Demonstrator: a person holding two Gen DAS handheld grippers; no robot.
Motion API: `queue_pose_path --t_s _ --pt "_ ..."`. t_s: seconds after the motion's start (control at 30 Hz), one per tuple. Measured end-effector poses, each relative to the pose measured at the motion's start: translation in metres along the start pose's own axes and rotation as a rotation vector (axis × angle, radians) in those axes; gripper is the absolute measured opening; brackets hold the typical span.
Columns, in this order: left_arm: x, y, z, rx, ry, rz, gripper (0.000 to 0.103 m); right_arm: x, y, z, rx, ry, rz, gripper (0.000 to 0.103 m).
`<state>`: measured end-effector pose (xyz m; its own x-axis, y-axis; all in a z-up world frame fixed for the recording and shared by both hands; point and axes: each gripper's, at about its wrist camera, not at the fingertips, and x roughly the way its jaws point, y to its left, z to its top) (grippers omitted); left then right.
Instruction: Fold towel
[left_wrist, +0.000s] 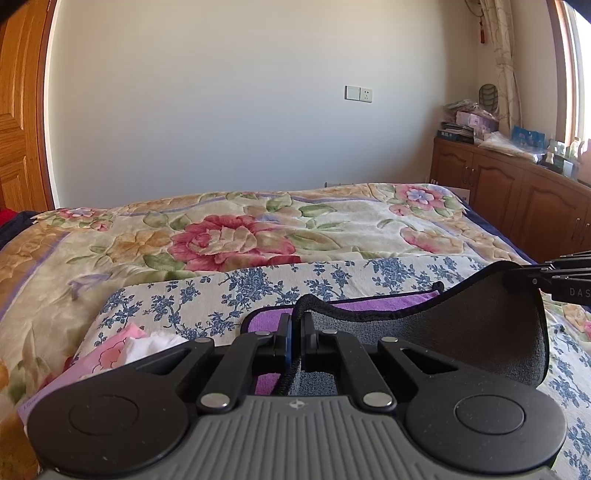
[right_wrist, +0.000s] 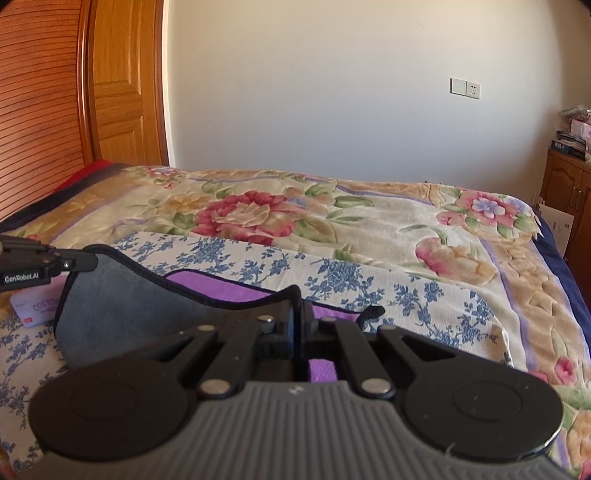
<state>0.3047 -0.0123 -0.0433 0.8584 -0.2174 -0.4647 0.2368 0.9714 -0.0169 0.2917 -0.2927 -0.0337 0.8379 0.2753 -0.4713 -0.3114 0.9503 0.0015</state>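
Note:
The towel (left_wrist: 472, 332) is grey on one face and purple on the other, with a black stitched hem. It lies on a blue-flowered cloth (left_wrist: 258, 291) on the bed. My left gripper (left_wrist: 295, 321) is shut on one corner of its near edge. My right gripper (right_wrist: 297, 310) is shut on the other corner. Both corners are lifted, so the grey face (right_wrist: 155, 314) hangs between them and the purple face (right_wrist: 221, 288) shows behind. The right gripper also shows in the left wrist view (left_wrist: 532, 278), and the left gripper in the right wrist view (right_wrist: 77, 262).
The bed carries a floral blanket (left_wrist: 229, 236). A pink and white packet (left_wrist: 122, 347) lies left of the towel and also shows in the right wrist view (right_wrist: 33, 306). A wooden cabinet (left_wrist: 517, 195) with clutter stands right. A wooden door (right_wrist: 125, 85) is at far left.

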Motion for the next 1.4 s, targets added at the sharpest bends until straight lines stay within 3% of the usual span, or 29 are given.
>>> queue_pose_path --t_s 0.67,1.4 --pt "0.042 -0.002 0.023 0.022 -0.009 0.005 0.005 0.031 -0.018 0.003 0.003 -0.011 -0.041 0.004" --pt "0.076 -0.003 0.018 0.057 -0.001 0.044 0.005 0.068 -0.028 -0.002 -0.035 0.024 -0.062 0.004"
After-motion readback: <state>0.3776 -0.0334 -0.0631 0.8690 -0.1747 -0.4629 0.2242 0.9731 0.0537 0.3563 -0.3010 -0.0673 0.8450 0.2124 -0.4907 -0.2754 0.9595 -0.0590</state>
